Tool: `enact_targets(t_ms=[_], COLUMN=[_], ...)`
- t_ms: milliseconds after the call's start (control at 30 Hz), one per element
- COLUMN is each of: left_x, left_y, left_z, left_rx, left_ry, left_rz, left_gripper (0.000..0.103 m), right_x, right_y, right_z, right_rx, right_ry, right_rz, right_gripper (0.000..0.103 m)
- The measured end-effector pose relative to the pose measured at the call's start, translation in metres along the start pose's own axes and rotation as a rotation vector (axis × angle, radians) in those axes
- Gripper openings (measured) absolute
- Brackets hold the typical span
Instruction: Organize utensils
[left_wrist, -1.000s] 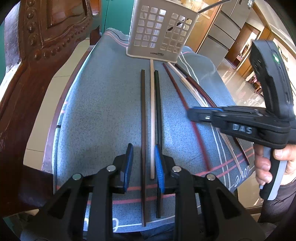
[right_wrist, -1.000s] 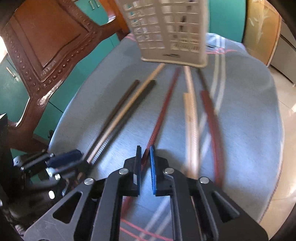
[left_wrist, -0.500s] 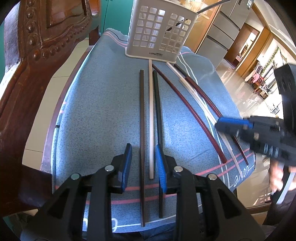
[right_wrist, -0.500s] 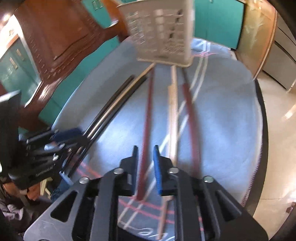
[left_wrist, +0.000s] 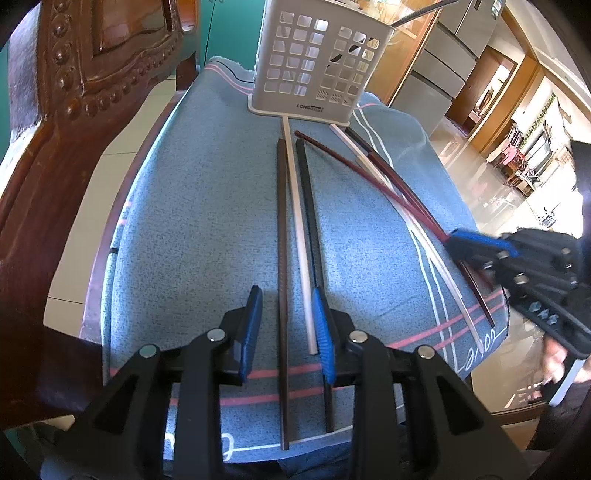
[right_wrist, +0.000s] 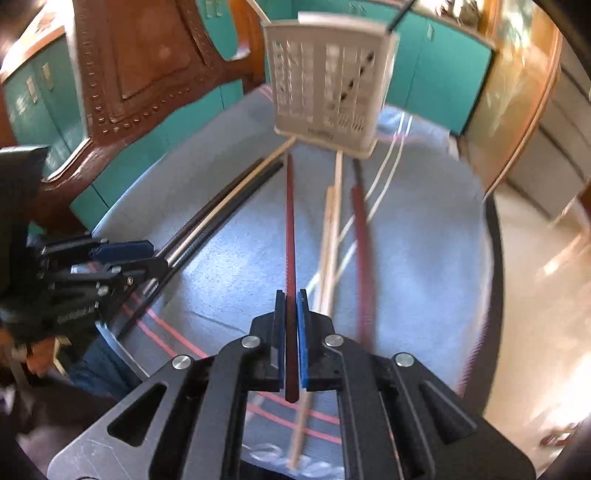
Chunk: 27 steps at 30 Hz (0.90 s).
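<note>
A white slotted utensil basket (left_wrist: 314, 70) (right_wrist: 328, 85) stands at the far end of the blue cloth. Several chopsticks lie in front of it. My left gripper (left_wrist: 288, 325) (right_wrist: 147, 254) is open low over the cloth; a dark brown chopstick (left_wrist: 282, 240) and a pale chopstick (left_wrist: 299, 221) lie between its pads, and a black chopstick (left_wrist: 308, 206) runs under the right pad. My right gripper (right_wrist: 291, 317) (left_wrist: 452, 240) is shut on the near end of a dark red chopstick (right_wrist: 290, 229) (left_wrist: 362, 166), which points toward the basket.
A pale chopstick (right_wrist: 330, 240) and another dark red one (right_wrist: 360, 258) lie right of the held stick. A carved wooden chair back (left_wrist: 55, 147) rises on the left. The blue cloth (left_wrist: 184, 221) ends at the table edge on the right, with floor beyond.
My right gripper swung to the right in the left wrist view, shut on the dark red chopstick and raised its near end. My left gripper stayed where it was.
</note>
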<state>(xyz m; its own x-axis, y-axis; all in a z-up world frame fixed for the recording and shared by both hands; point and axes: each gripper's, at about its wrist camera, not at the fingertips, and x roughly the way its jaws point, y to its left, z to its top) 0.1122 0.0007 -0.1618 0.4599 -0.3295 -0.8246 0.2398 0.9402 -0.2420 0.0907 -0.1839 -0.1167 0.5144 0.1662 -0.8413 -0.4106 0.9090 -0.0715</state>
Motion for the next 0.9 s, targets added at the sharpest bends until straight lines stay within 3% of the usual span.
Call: enact_targets(t_ms=[167,267,400,533,700,900], left_x=[-0.001,0.0,0.001,0.001,0.001,0.001], left_y=[0.002,0.0,-0.006,-0.006,-0.007,-0.009], left_z=[-0.001,0.0,-0.001,-0.001,0.0,-0.001], left_rx=[-0.005,0.004,0.027,0.03,0.035,0.038], left_ry=[0.0,0.0,0.001,0.003,0.004,0.004], left_rz=[-0.008,-0.008,0.004,0.004,0.005,0.006], left_gripper=[0.029,0.033,0.039,0.039,0.041,0.042], right_x=[-0.02,-0.007,0.014,0.022,0.041,0.016], right_y=[-0.02,-0.035,-0.074,-0.099,-0.106,-0.11], right_z=[-0.019,-0.023,-0.008,-0.002,-0.011,-0.024], right_rx=[-0.085,-0.138,-0.014,0.123,0.239,0.387], right_ry=[0.019,0.03,-0.015,-0.043,-0.017,-0.081], right_rz=[0.028,-0.034,-0.113,0.038,0.211,0.438], right_gripper=[0.006,0.006,0.007,0.007,0.008,0.008])
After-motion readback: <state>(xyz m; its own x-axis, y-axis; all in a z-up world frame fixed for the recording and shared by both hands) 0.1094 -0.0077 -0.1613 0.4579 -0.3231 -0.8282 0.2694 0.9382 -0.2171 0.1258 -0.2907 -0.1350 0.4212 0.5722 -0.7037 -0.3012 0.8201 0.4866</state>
